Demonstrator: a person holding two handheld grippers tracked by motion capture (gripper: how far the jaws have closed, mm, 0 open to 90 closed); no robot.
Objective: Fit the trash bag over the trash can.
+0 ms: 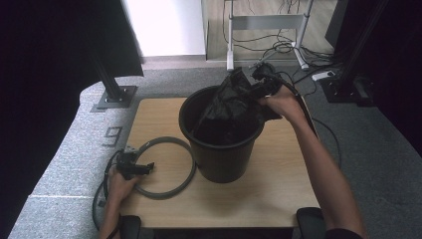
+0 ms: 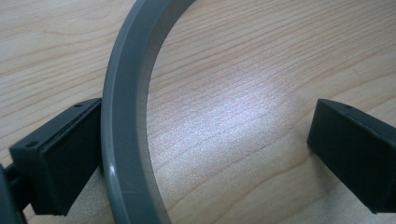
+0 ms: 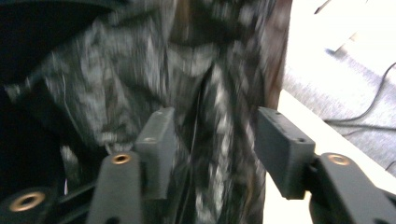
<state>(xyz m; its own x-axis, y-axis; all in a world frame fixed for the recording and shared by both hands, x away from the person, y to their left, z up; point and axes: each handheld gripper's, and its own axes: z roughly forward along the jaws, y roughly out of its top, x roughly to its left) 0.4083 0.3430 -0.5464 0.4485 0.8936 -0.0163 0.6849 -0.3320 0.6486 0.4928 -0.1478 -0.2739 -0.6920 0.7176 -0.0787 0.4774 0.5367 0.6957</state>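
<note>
A black bin [image 1: 220,144] stands on the wooden bench [image 1: 268,189], and a crumpled black liner bag [image 1: 231,102] sticks up out of its mouth, partly inside and partly bunched above the far rim. The right tool [image 1: 263,79] reaches in from the far right side of the bin at that bunched plastic; in the right gripper view its jaws stand apart with a fold of the bag [image 3: 205,116] between them, the pads not pressing on it, so the plastic appears to hang free rather than gripped. The bag probably sits high so that its edge can be spread over the rim. The grey ring [image 1: 166,167] lies flat on the bench just left of the bin, most likely the hoop that clamps the liner in place, parked within reach. The left tool [image 1: 137,168] rests on the bench with jaws wide apart astride the ring's band [image 2: 123,116], one pad just touching its outer side, seemingly ready to lift it.
</note>
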